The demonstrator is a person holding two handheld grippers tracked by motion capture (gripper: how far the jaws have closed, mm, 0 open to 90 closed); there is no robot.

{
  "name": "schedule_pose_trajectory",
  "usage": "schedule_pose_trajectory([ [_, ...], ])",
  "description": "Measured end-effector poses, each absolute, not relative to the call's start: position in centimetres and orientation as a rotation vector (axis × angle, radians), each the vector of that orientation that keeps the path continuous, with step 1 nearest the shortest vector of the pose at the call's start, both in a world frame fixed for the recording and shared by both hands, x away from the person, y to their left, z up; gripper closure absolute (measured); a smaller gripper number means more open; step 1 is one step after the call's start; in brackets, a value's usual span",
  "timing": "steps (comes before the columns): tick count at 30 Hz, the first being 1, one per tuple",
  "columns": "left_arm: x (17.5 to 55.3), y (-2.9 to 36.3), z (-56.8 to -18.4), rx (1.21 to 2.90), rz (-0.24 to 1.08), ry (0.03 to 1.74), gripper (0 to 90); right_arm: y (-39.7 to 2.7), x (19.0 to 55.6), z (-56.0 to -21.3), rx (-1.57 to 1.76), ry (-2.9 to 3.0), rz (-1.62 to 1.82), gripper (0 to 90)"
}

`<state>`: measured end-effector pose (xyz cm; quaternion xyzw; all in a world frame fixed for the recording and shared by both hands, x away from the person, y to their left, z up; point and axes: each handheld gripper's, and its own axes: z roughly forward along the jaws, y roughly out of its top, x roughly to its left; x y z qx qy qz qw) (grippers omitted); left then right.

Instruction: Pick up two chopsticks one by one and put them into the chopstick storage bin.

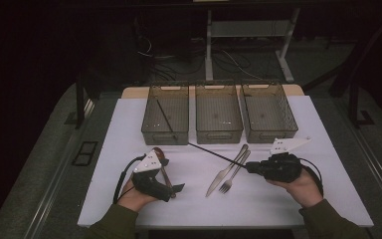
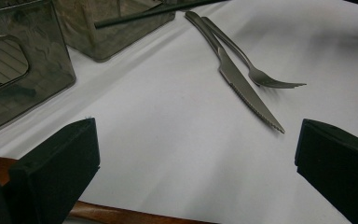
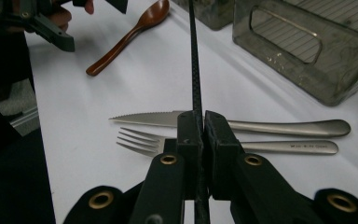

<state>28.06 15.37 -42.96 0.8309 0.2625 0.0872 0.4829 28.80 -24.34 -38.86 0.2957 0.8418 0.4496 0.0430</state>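
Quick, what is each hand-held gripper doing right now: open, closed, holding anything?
Left hand-held gripper: open, nothing between its jaws; it rests over the wooden spoon.
Right hand-held gripper: closed on the thin black chopstick.

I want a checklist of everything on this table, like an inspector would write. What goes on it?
Surface: white table, bare around the cutlery.
Job's things: black chopstick clamped in the right gripper, its far end towards the left bin, which holds another black stick; middle bin and right bin look empty.
Clutter: knife and fork side by side; wooden spoon by the left gripper.
Grippers: right shut on the chopstick; left jaws open, nothing between them.
Cables: one trails from each gripper; more lie on the floor behind the table.
Surroundings: dark room, desk legs behind.
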Motion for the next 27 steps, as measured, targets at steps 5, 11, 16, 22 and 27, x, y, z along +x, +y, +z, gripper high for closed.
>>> schedule_pose_trajectory([
  [5,28.1,15.5,-43.1,2.030,0.210,0.644,0.0,-24.4,29.1,-38.3,0.916,2.556,1.390,85.6],
  [11,28.1,15.5,-43.0,2.031,0.212,0.640,0.0,-24.1,29.7,-37.7,0.920,2.528,1.402,85.6],
  [16,28.0,15.4,-43.1,2.027,0.212,0.641,0.0,-23.9,30.4,-37.2,0.934,2.500,1.401,85.6],
  [22,28.0,15.4,-43.0,2.031,0.212,0.638,0.0,-23.1,31.3,-36.9,0.956,2.476,1.399,85.6],
  [27,28.0,15.3,-43.0,2.031,0.213,0.631,0.0,-22.3,32.2,-36.5,0.960,2.462,1.396,85.6],
])
